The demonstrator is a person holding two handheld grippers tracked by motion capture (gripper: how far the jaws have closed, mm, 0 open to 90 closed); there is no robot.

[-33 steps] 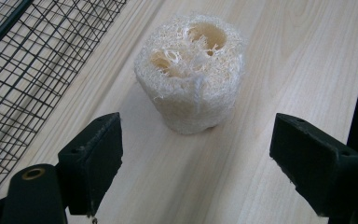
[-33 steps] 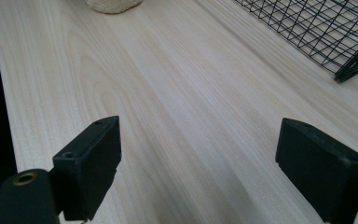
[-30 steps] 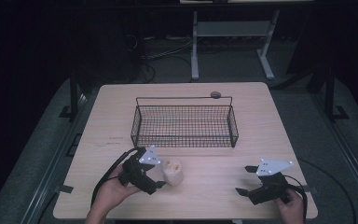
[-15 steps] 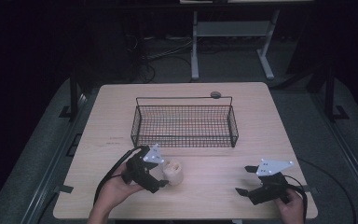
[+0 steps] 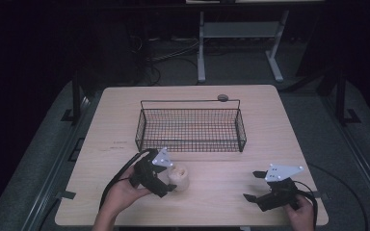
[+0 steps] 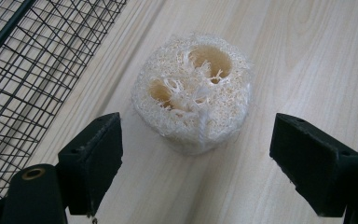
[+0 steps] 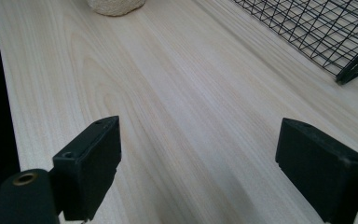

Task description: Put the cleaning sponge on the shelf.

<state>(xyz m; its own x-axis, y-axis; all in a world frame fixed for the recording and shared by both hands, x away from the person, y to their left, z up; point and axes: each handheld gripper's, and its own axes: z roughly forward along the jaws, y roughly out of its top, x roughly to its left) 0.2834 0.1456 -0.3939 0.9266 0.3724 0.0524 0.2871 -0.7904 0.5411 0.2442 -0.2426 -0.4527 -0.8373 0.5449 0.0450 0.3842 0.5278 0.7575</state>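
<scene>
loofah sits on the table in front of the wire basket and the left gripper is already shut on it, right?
Not quite: the left gripper is open, its jaws wide on either side of the loofah, as the left gripper view shows. The loofah does sit on the table before the wire basket.

The pale wooden table (image 5: 279, 125) carries a black wire basket (image 5: 191, 126) and a loofah piece (image 5: 179, 177).

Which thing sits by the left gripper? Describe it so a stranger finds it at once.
Start at the black wire basket mid-table. On the bare wood in front of its left end, between the open left gripper jaws, stands a loofah slice. It is the one pale, fibrous, holed puck among black metal.
</scene>
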